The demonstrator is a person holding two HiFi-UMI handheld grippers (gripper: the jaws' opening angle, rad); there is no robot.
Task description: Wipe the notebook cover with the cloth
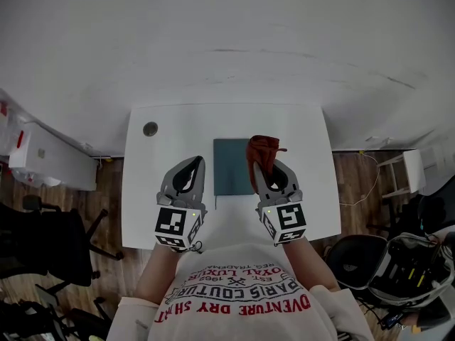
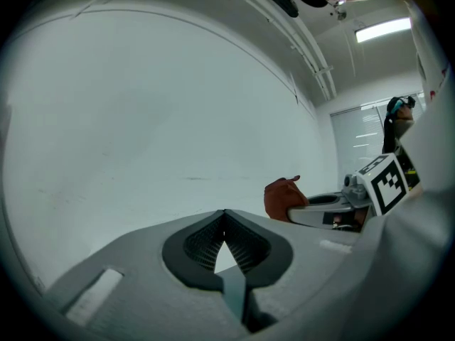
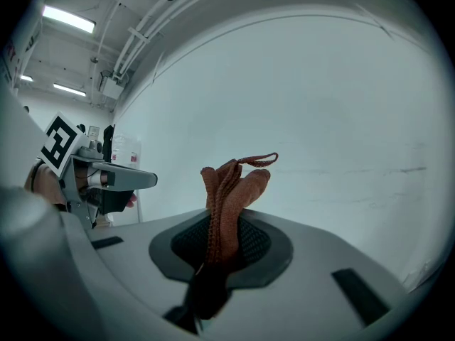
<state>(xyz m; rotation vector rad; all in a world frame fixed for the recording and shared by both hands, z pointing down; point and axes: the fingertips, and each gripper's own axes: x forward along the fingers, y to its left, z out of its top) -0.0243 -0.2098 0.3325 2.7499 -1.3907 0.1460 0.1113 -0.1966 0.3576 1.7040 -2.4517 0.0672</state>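
A dark teal notebook (image 1: 231,166) lies flat in the middle of the white table (image 1: 156,212). My right gripper (image 1: 274,165) is shut on a rust-brown cloth (image 1: 262,153), which bunches up out of the jaws over the notebook's right edge. In the right gripper view the cloth (image 3: 232,189) stands up from the closed jaws against the white wall. My left gripper (image 1: 194,163) is shut with nothing in it, held left of the notebook. From the left gripper view, the cloth (image 2: 280,197) and the right gripper (image 2: 333,209) show to the right.
A round cable hole (image 1: 150,128) sits at the table's far left corner. A white box (image 1: 44,159) stands on the floor to the left, with a black office chair (image 1: 50,244) nearer. Another chair and a bag (image 1: 411,261) stand at the right.
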